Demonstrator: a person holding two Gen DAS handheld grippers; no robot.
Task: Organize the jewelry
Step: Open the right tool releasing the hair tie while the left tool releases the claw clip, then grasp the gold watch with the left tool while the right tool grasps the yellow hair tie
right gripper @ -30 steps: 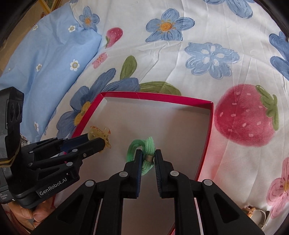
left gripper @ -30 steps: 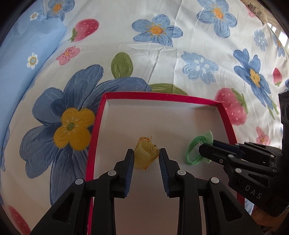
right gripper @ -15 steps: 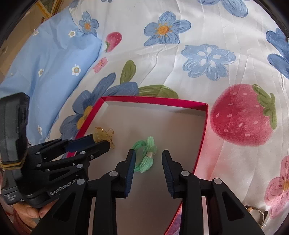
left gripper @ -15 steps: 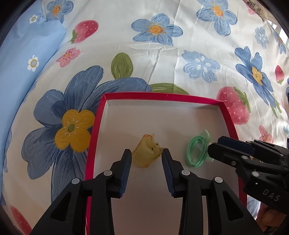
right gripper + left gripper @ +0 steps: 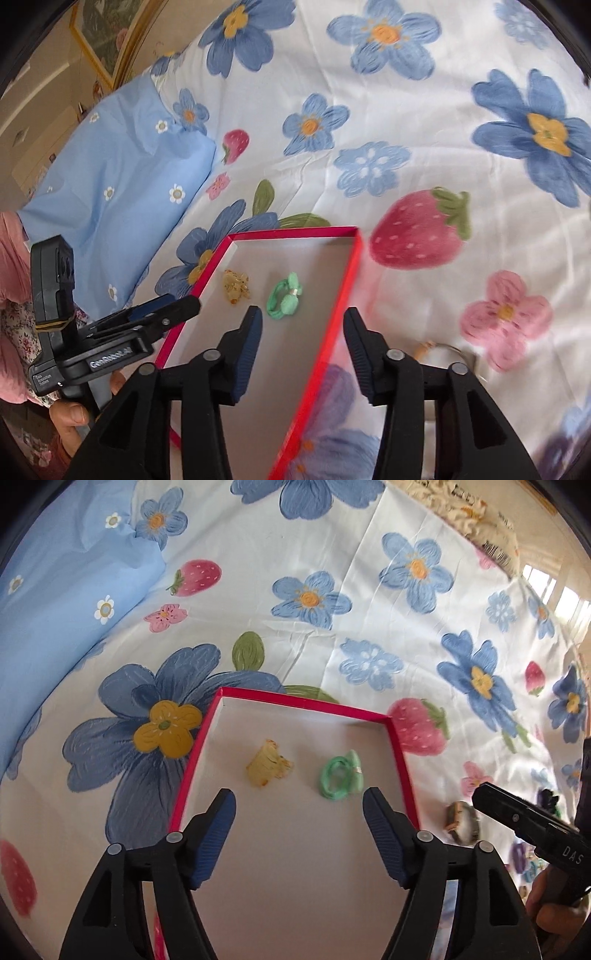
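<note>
My left tool [image 5: 299, 808] hangs over the near part of the red-rimmed box [image 5: 303, 700], its jaws having just spread, nothing between them. My right tool [image 5: 303, 328] likewise has just widened and holds nothing. Beyond them, on the box floor, the yellow hair claw [image 5: 267, 764] lies beside the green hair tie [image 5: 338, 777], apart. Right of the box, blurred trinkets [image 5: 461, 821], perhaps bracelets, rest on the floral bedsheet [image 5: 332, 590].

Printed cotton-like sheet [image 5: 332, 590], matt card tray [image 5: 295, 701], translucent plastic clip [image 5: 267, 764].
</note>
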